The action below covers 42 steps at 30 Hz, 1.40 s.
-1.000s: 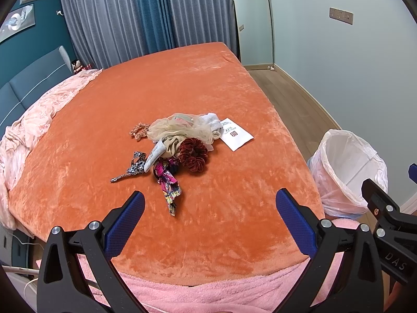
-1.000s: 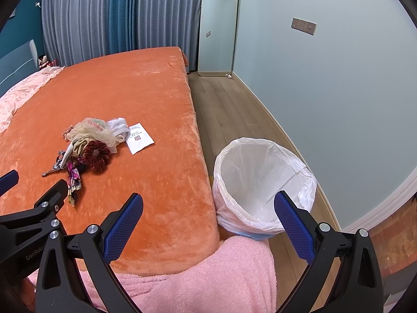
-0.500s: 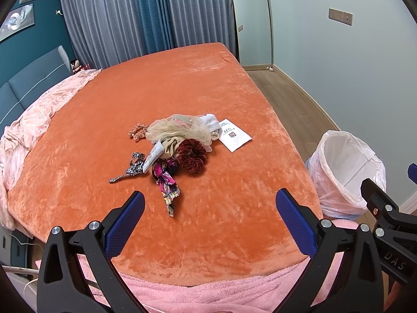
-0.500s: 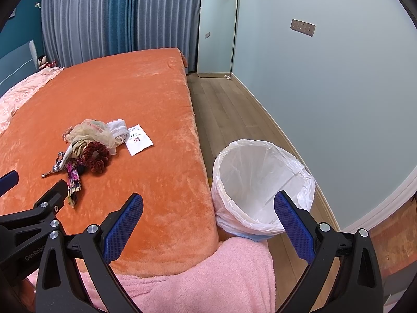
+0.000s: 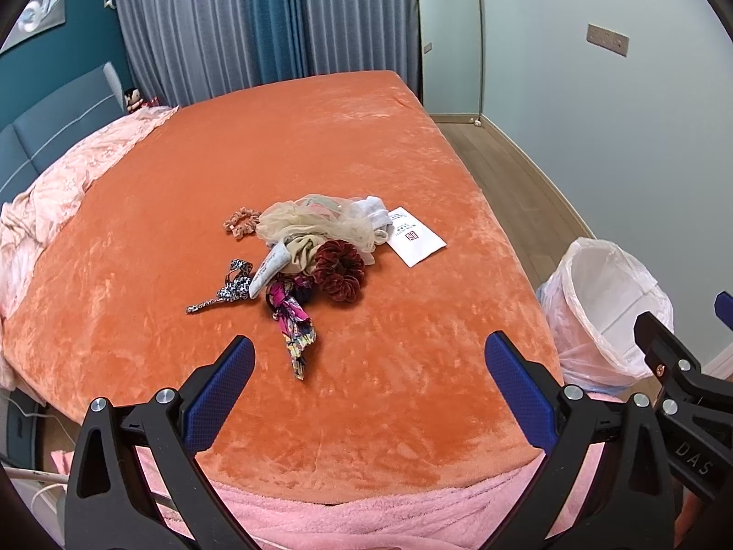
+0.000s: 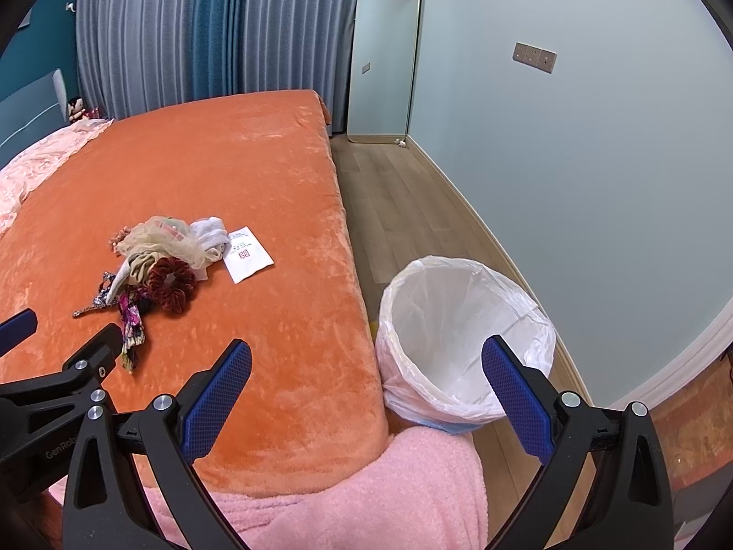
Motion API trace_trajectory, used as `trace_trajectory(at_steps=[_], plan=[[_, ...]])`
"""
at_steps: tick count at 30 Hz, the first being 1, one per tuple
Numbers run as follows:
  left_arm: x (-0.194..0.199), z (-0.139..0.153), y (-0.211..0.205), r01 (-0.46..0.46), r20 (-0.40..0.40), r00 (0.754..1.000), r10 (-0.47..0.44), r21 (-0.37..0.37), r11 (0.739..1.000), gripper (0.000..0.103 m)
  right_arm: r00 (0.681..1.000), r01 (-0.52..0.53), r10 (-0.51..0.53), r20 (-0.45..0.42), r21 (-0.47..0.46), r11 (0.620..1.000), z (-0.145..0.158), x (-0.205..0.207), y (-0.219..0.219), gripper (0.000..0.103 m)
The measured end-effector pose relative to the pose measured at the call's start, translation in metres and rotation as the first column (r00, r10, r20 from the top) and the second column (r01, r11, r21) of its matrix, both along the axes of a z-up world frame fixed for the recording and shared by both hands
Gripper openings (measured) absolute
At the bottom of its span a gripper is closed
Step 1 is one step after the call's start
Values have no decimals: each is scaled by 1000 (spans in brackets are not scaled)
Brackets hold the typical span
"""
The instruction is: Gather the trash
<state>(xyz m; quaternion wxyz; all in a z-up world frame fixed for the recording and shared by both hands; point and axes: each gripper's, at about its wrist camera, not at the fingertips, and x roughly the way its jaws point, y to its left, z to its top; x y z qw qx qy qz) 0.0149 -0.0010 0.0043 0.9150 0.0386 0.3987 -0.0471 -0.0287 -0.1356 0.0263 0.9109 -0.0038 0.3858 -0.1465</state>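
left wrist view: the left gripper hangs above the near end of the orange blanket, its blue-padded jaws wide apart with nothing between them. ahead of it, near the middle of the bed, lies a small heap of trash: a dark red scrunchie, a beige mesh pouch, a patterned fabric strip pointing toward the camera, a leopard-print tie, a pink scrunchie on the far left side, and a white paper slip on the right, touching the heap's edge. the white-lined trash bin stands on the floor just beside the bed's right edge. part of the right gripper shows at the lower right corner. a pink fleece cover shows beneath the blanket's near edge.

right wrist view: the right gripper hovers over the bed's near right corner, jaws spread wide and empty; one finger sits over the blanket, the other over the bin. the bin's liner is open and looks empty. the heap lies well to the left on the blanket, apart from both grippers. a mirror leans against the far wall.
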Motion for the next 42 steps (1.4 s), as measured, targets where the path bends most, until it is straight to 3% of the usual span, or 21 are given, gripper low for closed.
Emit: trace_trajectory(at_steps=[8,13,18,25,32,38,42], plan=[[8,-3,23,-25,-17,1000,25,-38,999,96,1000,-20,19,20,48,999,1,11,16,96],[13,-5,38,-55,-1,999,55,-29,998,96,999,-29,29,29,30,999,3,18,30,96],[25,-15,65,-92,-34,995,91,-45,995,96,999,-40,39,36,22,999,0,30,40,96],[43,-43,115,-154,-56,987,154,5,988,96,996,-89,90,-6,65,994,-30,59,63,96],[63,-69,158,-214,-94,973,211,-28,976,96,983,-170,174,-55,76,983,-61,98,100,96],[92,-101,170,-244,-205,952,227,-60,968,95,974,-206,212,-76,79,975,-80,126,120,96],[105,-112,163,-214,-190,961,199,-63,975,95,968,-225,231,-92,72,972,-92,143,127,96]])
